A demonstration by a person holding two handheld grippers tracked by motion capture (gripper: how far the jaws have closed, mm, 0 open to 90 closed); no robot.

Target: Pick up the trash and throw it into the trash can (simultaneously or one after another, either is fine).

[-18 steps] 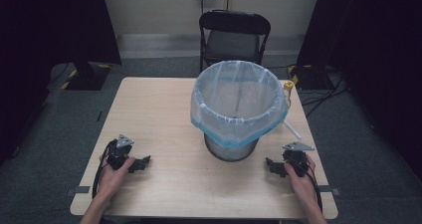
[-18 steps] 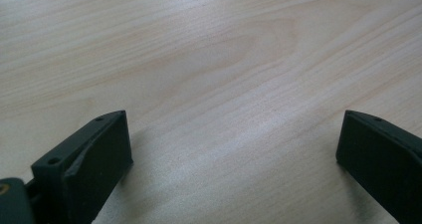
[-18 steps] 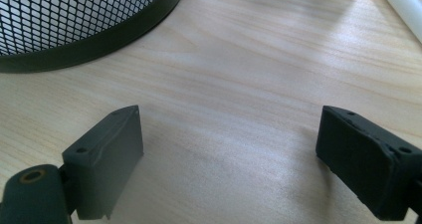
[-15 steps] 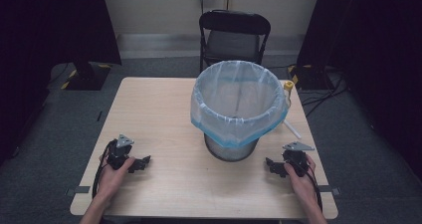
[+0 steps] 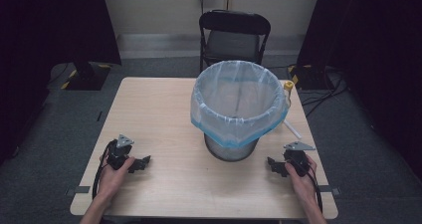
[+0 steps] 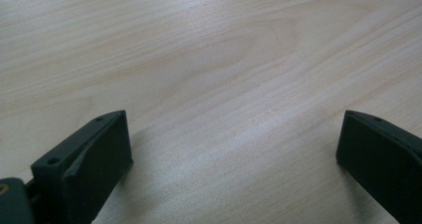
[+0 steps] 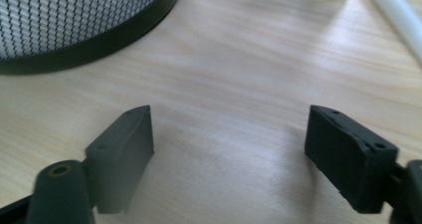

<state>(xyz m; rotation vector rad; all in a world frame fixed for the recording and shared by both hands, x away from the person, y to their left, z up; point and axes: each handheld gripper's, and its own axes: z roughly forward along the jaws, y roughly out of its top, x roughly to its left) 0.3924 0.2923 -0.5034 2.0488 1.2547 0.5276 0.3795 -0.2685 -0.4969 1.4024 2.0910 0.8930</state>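
Observation:
A metal mesh waste bin (image 5: 232,147) lined with a clear, blue-edged bag (image 5: 238,104) stands on the wooden table (image 5: 149,109), right of centre. My left gripper (image 5: 143,163) rests on the table near the front left, held by a hand, jaws pointing right. Its jaws stand wide apart over bare wood in the left gripper view (image 6: 234,159). My right gripper (image 5: 272,165) rests at the front right, just right of the bin's base, jaws pointing left. It is open (image 7: 229,144) with nothing between the jaws, and the bin's black base ring (image 7: 99,40) lies ahead of it.
A small bottle with a yellow cap (image 5: 287,88) stands behind the bin at the table's right edge. A white rod (image 5: 292,129) lies on the table to the right of the bin, also seen as a rod (image 7: 398,20). A black folding chair (image 5: 234,35) stands beyond the table.

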